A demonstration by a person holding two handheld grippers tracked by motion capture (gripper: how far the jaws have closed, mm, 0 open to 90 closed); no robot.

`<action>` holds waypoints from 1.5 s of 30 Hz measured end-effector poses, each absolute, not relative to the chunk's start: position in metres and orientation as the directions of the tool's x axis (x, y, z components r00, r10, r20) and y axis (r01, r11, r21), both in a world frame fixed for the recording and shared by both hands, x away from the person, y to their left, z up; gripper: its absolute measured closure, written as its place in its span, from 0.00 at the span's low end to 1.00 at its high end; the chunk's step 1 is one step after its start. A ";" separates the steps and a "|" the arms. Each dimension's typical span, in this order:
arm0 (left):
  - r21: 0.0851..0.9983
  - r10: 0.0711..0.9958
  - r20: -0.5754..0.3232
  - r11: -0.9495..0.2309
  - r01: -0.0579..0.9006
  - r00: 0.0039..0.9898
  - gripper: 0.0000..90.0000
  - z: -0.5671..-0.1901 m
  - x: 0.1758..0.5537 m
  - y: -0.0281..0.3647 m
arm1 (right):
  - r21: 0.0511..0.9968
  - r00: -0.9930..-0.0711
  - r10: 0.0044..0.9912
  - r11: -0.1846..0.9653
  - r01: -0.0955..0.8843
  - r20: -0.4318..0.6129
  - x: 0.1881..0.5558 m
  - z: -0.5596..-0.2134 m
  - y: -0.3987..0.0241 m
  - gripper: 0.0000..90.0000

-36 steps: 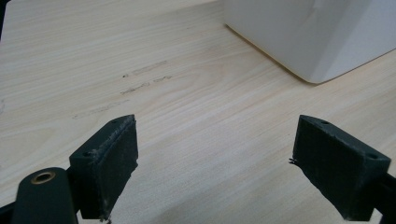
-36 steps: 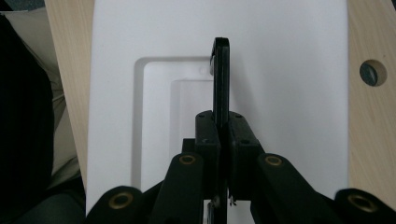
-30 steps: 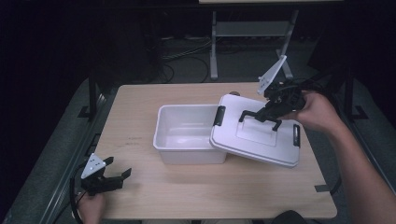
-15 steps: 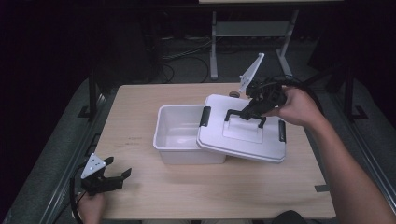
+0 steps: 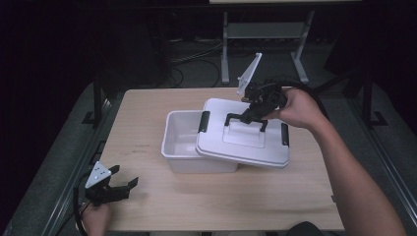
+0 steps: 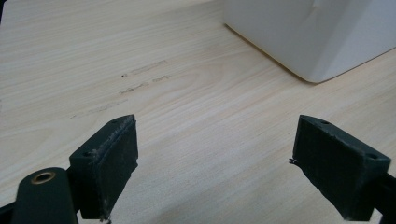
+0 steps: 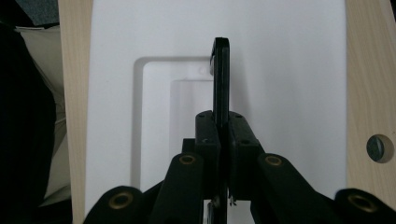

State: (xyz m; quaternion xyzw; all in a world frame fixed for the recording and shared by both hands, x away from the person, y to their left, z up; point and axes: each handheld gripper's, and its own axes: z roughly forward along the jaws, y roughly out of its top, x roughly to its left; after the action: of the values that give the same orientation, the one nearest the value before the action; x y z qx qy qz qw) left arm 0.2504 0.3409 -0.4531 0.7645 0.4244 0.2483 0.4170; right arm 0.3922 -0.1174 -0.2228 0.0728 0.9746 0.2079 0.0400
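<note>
Grip: right tongs (image 5: 252,114) are clenched on the black handle (image 7: 221,74) of the lid (image 5: 246,142); in the right gripper view the jaws pinch the thin bar edge-on, near one end, not its middle.
Lid: hangs tilted below the right tongs, partly over the box (image 5: 183,147), its near edge overhanging the box's near wall, not seated.
Box: sits open on the bench (image 5: 147,206), below and to the left of the right tongs; its inside looks empty as far as can be seen.
Left tongs (image 5: 114,189): released, jaws wide apart, resting low at the bench's near-left edge, well apart from the box; nothing between them.
Risk, swing: held by a narrow bar, the lid may pivot and slip askew.
Risk, shove: a lid edge catching the rim could push the unbraced box along the bench.
Risk, misfit: black side latches (image 5: 203,121) may jam on the rim, since the lid comes in slanted.
</note>
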 end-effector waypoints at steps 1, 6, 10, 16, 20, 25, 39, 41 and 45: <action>0.848 0.856 0.025 -0.292 0.442 0.517 0.15 -0.453 0.250 0.341 | 0.412 -0.987 0.154 0.903 0.120 -0.051 0.393 -0.223 -0.115 0.94; 0.849 0.857 0.025 -0.290 0.442 0.515 0.15 -0.453 0.250 0.342 | 0.406 -0.989 0.139 0.907 0.108 -0.049 0.395 -0.224 -0.104 0.94; 0.848 0.857 0.026 -0.292 0.443 0.515 0.15 -0.453 0.250 0.343 | 0.412 -0.990 0.130 0.906 0.099 -0.048 0.398 -0.223 -0.095 0.94; 0.848 0.857 0.026 -0.291 0.442 0.515 0.15 -0.453 0.250 0.344 | 0.410 -0.993 0.104 0.909 0.076 -0.046 0.401 -0.223 -0.080 0.94; 0.849 0.856 0.025 -0.291 0.442 0.516 0.15 -0.453 0.251 0.343 | 0.406 -0.994 0.099 0.911 0.074 -0.043 0.404 -0.223 -0.073 0.94; 0.850 0.857 0.026 -0.290 0.441 0.514 0.15 -0.453 0.250 0.344 | 0.410 -0.995 0.087 0.910 0.063 -0.040 0.407 -0.224 -0.064 0.94; 0.852 0.858 0.018 -0.282 0.441 0.513 0.15 -0.453 0.250 0.345 | 0.395 -0.998 0.054 0.918 0.040 -0.027 0.417 -0.231 -0.037 0.94; 0.852 0.859 0.019 -0.282 0.441 0.512 0.15 -0.453 0.250 0.344 | 0.390 -0.998 0.055 0.920 0.042 -0.022 0.419 -0.233 -0.034 0.94; 0.853 0.857 0.022 -0.285 0.438 0.514 0.15 -0.453 0.251 0.344 | 0.400 -0.999 0.043 0.916 0.033 -0.016 0.422 -0.236 -0.029 0.94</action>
State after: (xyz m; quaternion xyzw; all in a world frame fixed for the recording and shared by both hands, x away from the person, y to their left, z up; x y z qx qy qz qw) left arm 0.2506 0.3441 -0.4531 0.7617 0.4252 0.2493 0.4206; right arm 0.4221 -0.0286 -0.2357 0.0195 0.9787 0.2039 0.0121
